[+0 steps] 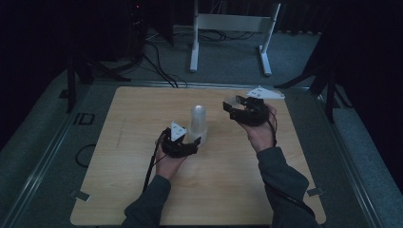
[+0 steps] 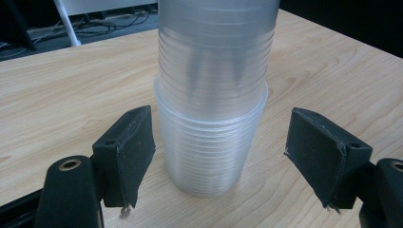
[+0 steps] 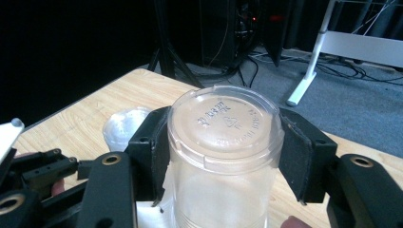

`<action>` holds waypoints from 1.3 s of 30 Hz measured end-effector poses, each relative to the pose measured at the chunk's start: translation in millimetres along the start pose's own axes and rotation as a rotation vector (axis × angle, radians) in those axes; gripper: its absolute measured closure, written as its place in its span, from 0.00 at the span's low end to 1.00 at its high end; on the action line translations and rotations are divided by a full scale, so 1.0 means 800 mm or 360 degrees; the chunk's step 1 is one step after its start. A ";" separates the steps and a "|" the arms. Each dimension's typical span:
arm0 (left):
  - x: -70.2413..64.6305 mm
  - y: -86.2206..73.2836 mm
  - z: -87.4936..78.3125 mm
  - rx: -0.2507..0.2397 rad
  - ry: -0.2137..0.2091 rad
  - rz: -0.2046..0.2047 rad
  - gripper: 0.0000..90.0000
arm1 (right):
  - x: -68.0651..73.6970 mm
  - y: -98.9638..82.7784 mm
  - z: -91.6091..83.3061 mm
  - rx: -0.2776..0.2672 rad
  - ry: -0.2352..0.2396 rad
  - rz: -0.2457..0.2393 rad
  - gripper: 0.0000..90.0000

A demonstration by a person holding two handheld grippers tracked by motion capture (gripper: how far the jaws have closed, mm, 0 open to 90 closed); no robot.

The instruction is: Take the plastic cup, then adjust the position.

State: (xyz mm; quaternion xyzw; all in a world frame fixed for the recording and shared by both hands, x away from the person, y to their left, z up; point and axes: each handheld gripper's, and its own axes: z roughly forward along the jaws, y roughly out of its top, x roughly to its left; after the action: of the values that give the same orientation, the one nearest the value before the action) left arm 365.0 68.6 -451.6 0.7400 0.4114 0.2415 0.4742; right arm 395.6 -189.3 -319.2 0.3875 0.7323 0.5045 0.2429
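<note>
A stack of clear plastic cups (image 1: 198, 122) stands upside down near the middle of the wooden table (image 1: 142, 190). In the left gripper view the stack (image 2: 214, 95) rises between the two pads (image 2: 130, 152), with a gap on each side. My left gripper (image 1: 190, 143) is open around the stack's base. To the right and farther back, my right gripper (image 1: 240, 108) is lifted off the table and shut on a single clear cup (image 1: 231, 100). In the right gripper view that cup (image 3: 223, 133) shows its embossed bottom, clamped from both sides by my right gripper (image 3: 223, 152).
The right gripper view also shows the stack (image 3: 124, 126) and the left gripper (image 3: 38, 166) at lower left. Beyond the table's far edge stand a white desk frame (image 1: 228, 23), black stands (image 1: 71, 71) and floor cables (image 1: 157, 66).
</note>
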 end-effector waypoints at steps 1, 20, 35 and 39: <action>0.000 0.000 0.000 0.0001 -0.0001 0.0002 0.27 | -0.001 -0.002 0.000 0.0001 0.0000 0.0005 0.45; -0.006 0.000 -0.009 -0.0040 -0.0029 0.0018 0.27 | -0.012 -0.037 -0.004 0.0038 0.0012 0.0115 0.45; -0.009 -0.002 -0.014 -0.0054 -0.0040 0.0034 0.27 | -0.015 -0.058 -0.004 0.0066 0.0012 0.0166 0.45; -0.010 -0.002 -0.015 -0.0055 -0.0046 0.0037 0.27 | -0.016 -0.064 -0.005 0.0073 0.0018 0.0187 0.45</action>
State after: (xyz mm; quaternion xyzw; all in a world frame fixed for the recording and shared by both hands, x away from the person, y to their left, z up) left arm 351.1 67.9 -447.7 0.7399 0.3917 0.2434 0.4899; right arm 383.7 -211.5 -365.4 0.4324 0.7211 0.5032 0.1996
